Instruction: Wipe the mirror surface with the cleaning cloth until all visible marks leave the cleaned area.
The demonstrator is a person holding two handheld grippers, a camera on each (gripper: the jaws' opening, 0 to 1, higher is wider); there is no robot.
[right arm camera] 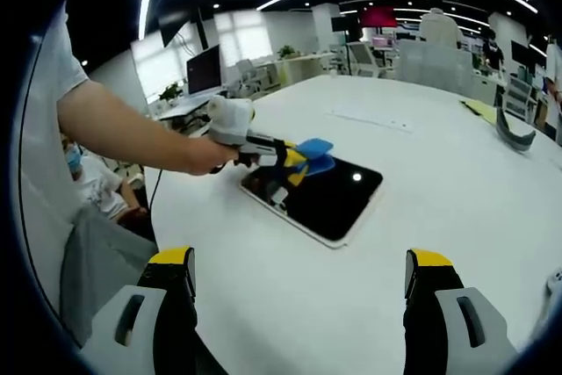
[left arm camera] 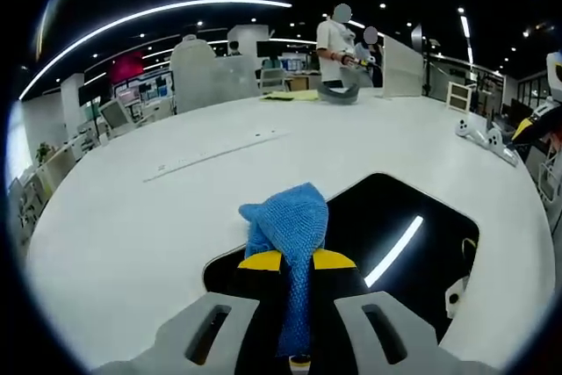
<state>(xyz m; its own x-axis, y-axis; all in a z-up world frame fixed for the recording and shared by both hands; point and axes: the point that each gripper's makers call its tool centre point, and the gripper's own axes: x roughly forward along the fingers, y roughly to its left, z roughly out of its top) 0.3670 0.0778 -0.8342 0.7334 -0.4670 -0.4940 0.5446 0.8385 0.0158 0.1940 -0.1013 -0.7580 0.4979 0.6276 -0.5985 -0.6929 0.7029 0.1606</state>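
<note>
Blue cloth [left arm camera: 290, 243], a knitted cleaning rag, is pinched between the yellow-tipped jaws of my left gripper [left arm camera: 297, 260], with a bunched fold sticking out past the tips toward 12 o'clock in the left gripper view. Beneath it lies the mirror [left arm camera: 413, 243], a dark rounded rectangle flat on the white table [left arm camera: 132, 217], reflecting a ceiling light strip at about 3 o'clock from the cloth. In the right gripper view, my left gripper [right arm camera: 294, 162] hangs over the mirror's [right arm camera: 329, 199] near-left corner at about 11 o'clock from centre, my hand [right arm camera: 211, 155] behind it. My right gripper [right arm camera: 299, 296] holds nothing, its jaws wide apart at the bottom of that view, well short of the mirror. I cannot make out any marks on the glass from here. To wipe well, I judge I should press the cloth's fold flat on the glass and sweep in overlapping strokes from this corner across, keeping the hard jaw tips off the surface.
</note>
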